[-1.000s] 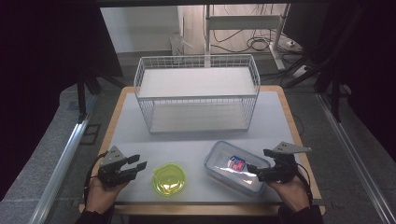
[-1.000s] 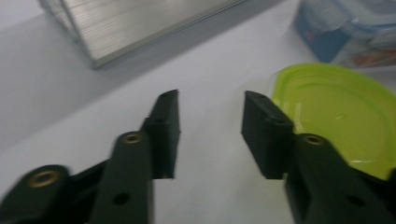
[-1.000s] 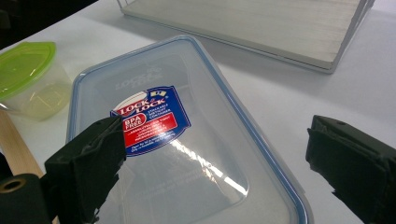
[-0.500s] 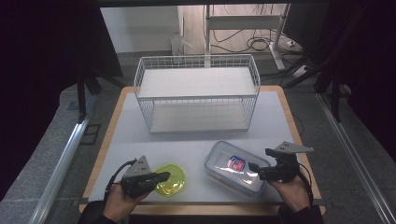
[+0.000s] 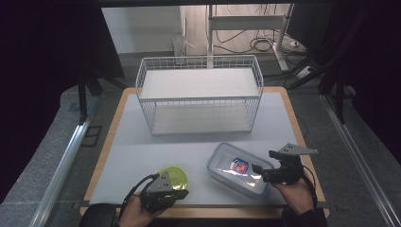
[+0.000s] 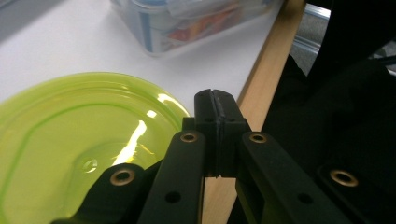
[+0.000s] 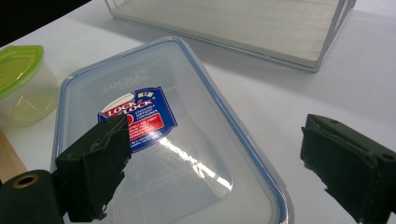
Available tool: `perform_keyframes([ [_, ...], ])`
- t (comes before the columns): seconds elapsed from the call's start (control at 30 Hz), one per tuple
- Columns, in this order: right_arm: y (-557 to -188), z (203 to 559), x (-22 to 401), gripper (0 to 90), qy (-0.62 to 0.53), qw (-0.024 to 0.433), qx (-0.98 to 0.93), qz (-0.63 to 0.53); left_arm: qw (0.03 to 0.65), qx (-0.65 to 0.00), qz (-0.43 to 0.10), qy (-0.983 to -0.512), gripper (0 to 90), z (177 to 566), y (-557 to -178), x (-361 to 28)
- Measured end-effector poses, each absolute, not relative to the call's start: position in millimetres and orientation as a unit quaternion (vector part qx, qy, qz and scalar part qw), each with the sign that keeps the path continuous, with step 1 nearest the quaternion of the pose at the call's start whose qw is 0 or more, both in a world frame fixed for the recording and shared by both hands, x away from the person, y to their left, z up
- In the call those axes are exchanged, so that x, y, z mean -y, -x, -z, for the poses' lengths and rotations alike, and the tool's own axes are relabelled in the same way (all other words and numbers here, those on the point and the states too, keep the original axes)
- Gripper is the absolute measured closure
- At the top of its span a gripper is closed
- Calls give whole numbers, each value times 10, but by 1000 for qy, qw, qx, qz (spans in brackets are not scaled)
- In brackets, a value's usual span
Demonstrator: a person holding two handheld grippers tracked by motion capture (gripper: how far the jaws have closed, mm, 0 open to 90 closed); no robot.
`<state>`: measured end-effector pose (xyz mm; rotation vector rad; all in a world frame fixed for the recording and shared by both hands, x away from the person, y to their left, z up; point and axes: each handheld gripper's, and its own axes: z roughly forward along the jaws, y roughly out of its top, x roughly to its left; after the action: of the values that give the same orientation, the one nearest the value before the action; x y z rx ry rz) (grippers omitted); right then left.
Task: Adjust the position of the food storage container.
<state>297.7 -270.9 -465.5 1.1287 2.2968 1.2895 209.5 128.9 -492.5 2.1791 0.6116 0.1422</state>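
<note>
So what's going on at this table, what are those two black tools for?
A person holds a two-jaw gripper in each hand. The left gripper, jaws shut with nothing between them, sits by the near rim of a small green-lidded tub. The right gripper is open, its jaws at the near end of a clear lidded food box, not yet gripping it. A white wire shelf rack stands behind them on the table.

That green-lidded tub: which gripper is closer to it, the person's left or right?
Left. The left gripper sits right at the near edge of the green-lidded tub, jaws shut beside its lid. The right gripper is farther off, at the clear box, jaws open.
</note>
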Motion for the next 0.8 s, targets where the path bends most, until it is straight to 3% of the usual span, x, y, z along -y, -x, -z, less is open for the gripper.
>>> perform_keyframes([
  [0.8, -2985, 4673, 2706, 113, -388, 136, -798, -442, 406, -308, -70, -857, 899, 5005, -2375, -1547],
])
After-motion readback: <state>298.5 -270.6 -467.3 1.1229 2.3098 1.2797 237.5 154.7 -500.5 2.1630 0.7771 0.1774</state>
